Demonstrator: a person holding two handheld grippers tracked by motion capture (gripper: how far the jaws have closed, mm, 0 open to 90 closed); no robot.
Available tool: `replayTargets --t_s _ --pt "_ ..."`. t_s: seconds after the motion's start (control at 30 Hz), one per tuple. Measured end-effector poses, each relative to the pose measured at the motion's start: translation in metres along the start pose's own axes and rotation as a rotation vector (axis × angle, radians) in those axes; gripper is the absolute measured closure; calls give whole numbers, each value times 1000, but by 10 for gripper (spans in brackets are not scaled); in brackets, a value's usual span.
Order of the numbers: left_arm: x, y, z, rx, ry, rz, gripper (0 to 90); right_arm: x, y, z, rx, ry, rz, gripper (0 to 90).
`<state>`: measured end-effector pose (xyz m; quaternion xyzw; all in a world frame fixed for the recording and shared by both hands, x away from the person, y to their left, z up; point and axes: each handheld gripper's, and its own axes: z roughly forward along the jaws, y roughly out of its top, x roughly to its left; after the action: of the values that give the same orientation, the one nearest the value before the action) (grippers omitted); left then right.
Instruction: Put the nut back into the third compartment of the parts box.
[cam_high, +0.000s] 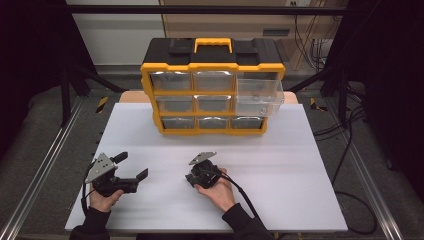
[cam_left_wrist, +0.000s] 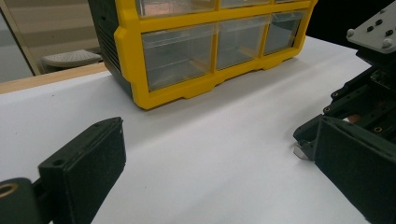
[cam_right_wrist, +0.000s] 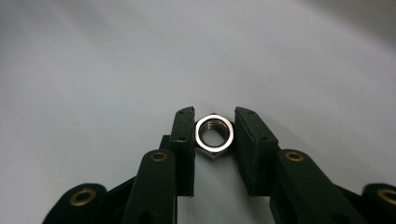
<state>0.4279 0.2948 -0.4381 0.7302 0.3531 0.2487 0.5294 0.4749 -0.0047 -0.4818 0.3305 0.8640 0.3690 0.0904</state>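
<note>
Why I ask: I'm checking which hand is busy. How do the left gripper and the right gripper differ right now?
The left gripper has its jaws spread wide with nothing between them; the right gripper is shut on a steel nut. The left gripper points toward the right one; the right gripper points down at the white table. Both are black and hand-held.

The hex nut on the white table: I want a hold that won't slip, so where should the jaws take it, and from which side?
Grip the hex nut on two opposite flats, coming from above. It lies flat on the table with its threaded hole up, so the flats face sideways. The right gripper is shut on it like this.
</note>
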Motion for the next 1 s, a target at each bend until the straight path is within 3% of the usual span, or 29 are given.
replayTargets --t_s 0.2,0.37,0.7,1.0 --pt "0 0 0 0 1 -1 23 -1 0 -3 -5 16 4 704" --pt "0 0 -1 -1 1 0 23 -3 3 -15 -33 27 7 704" --pt "0 0 -1 -1 1 0 23 -12 9 -57 -115 19 28 704" --pt "0 0 0 1 0 0 23 -25 16 -106 -204 -11 34 704"
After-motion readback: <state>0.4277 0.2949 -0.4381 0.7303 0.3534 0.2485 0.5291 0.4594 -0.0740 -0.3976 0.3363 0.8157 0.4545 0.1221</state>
